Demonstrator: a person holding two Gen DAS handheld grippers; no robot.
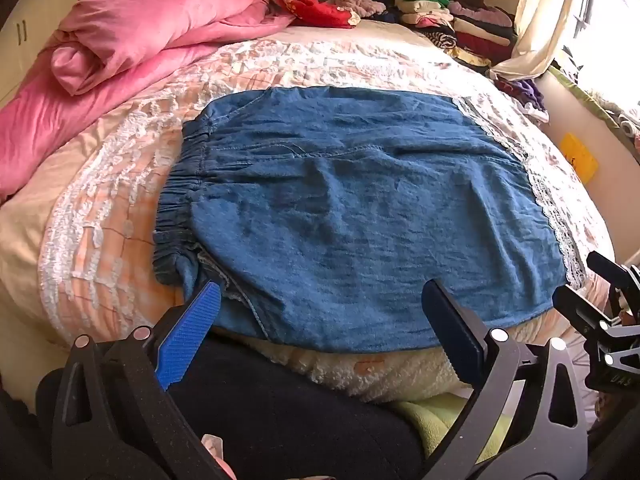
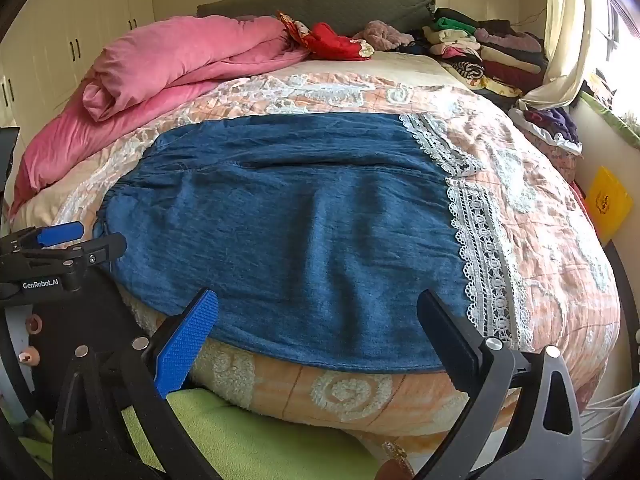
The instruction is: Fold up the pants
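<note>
Blue denim pants (image 1: 340, 208) lie flat across the quilted bed, with the gathered elastic waistband (image 1: 176, 216) to the left and white lace hems (image 2: 476, 248) to the right. The two legs lie side by side, far and near. My left gripper (image 1: 322, 294) hovers open over the near edge of the pants towards the waistband, with nothing between its fingers. Over the near edge towards the hems, my right gripper (image 2: 318, 296) is also open and holds nothing. Each gripper shows at the side of the other's view: the right gripper (image 1: 576, 280), the left gripper (image 2: 100, 236).
A rolled pink duvet (image 1: 132, 40) lies at the back left of the bed (image 2: 540, 220). Red cloth (image 1: 320, 8) and a stack of folded clothes (image 1: 460, 20) sit at the headboard. The person's dark-clad leg (image 1: 280, 400) and a green blanket (image 2: 248, 440) are below the bed's near edge.
</note>
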